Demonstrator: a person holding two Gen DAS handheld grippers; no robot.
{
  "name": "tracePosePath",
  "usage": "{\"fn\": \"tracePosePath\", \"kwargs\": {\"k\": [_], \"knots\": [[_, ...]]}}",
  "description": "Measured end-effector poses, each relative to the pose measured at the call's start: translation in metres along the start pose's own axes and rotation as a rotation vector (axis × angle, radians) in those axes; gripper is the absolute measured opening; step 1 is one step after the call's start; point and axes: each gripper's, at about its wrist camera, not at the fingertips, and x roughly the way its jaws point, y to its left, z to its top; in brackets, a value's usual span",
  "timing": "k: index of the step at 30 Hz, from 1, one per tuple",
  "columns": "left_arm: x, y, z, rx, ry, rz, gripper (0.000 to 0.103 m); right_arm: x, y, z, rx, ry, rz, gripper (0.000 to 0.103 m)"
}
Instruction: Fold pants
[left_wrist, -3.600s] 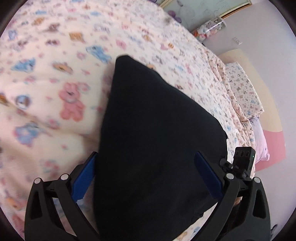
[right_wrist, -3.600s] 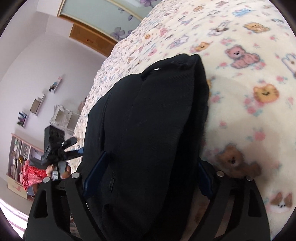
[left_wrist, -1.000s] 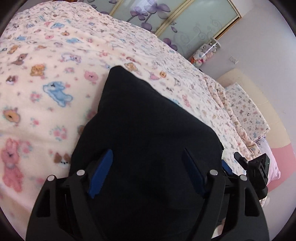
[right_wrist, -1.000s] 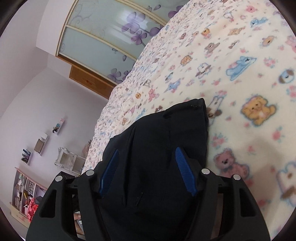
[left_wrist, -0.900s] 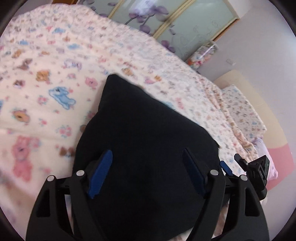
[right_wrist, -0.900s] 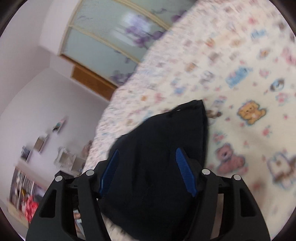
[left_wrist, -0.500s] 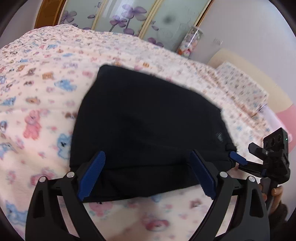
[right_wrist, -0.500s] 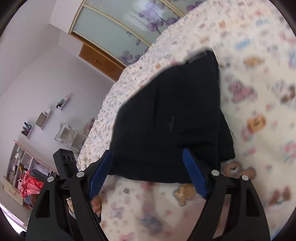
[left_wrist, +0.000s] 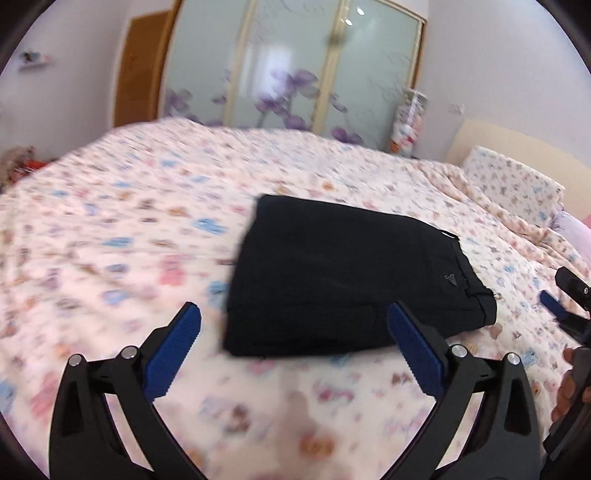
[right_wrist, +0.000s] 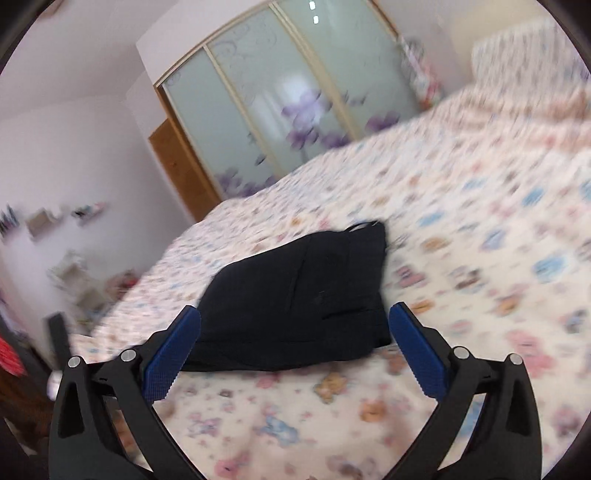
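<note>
Pants (left_wrist: 343, 277) lay folded on the bed (left_wrist: 110, 229), just beyond both grippers. Left gripper (left_wrist: 293, 345) and right gripper (right_wrist: 293, 345) jaws were opening, empty. Risk: soft bedding may let the fold slump.

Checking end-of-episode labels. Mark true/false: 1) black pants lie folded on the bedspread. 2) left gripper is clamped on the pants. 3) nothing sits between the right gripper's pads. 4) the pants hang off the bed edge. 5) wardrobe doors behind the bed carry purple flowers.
1) True: the black pants lie as a folded bundle on the bedspread.
2) False: the left gripper is opening, clear of the fabric.
3) True: the right gripper is opening, empty.
4) False: bedspread shows all around them.
5) True: see the wardrobe doors.
</note>
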Motion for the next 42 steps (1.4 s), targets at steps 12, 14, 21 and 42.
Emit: {"fn": "tracePosePath", "kwargs": {"k": [12, 14, 21, 42], "knots": [[-0.052, -0.005, -0.055, 0.066, -0.007, 0.136, 0.101, -0.044, 0.056, -0.055, -0.21, -0.156, -0.317, 0.102], [-0.05, -0.006, -0.063, 0.062, -0.007, 0.111, 0.101, -0.045, 0.06, -0.069, -0.25, -0.142, -0.339, 0.102], [-0.042, -0.022, -0.077, 0.127, 0.018, 0.089, 0.101, -0.034, 0.077, -0.093, -0.334, -0.12, -0.334, 0.102], [-0.038, -0.031, -0.084, 0.157, 0.016, 0.091, 0.101, -0.02, 0.079, -0.109, -0.288, -0.06, -0.37, 0.102]]}}
